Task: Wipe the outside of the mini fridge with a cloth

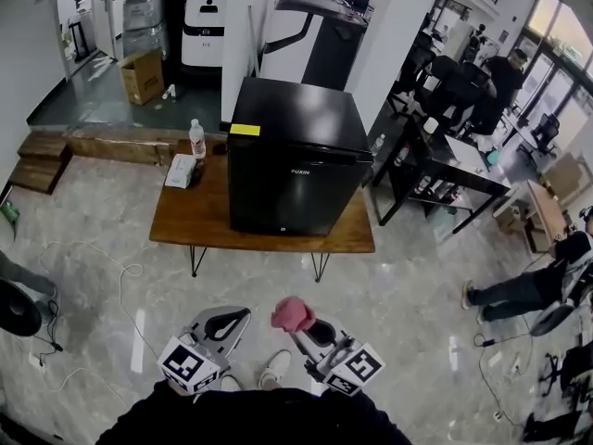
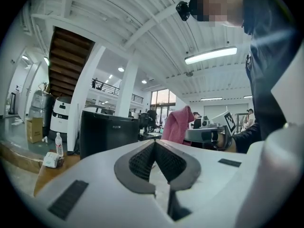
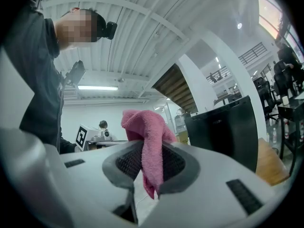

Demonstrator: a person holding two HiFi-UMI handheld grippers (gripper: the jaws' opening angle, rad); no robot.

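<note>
1. Pink towelling cloth [image 3: 145, 137] clamped between the fingers of the right gripper [image 1: 304, 326], bunched above the tips, with one tail hanging down through the gap between the dark pads.
2. Left gripper [image 2: 154, 145] with fingers closed tip to tip, nothing between them.
3. Both grippers held low and side by side in front of the person, over the pale marbled floor [image 1: 408, 286] and well short of the bench. A light shoe [image 1: 274, 369] on the floor between them.
4. Black mini fridge [image 1: 295, 156] upright on the wooden bench [image 1: 190, 219], towards its right end, door shut and facing the person. Small yellow label [image 1: 246, 130] on the fridge top near the front-left corner.
5. On the bare left part of the bench, a clear water bottle [image 1: 197, 139] standing upright, near the fridge's left side but apart from it. A white packet [image 1: 181, 171] lying just beside the bottle.
6. Cloth and fridge well apart, with open floor between them.
7. Beyond the bench, a cardboard box [image 1: 142, 75] on a darker, raised stretch of floor. At the right edge of the head view, a seated person [image 1: 519, 290] on the floor, near dark desks and chairs.
</note>
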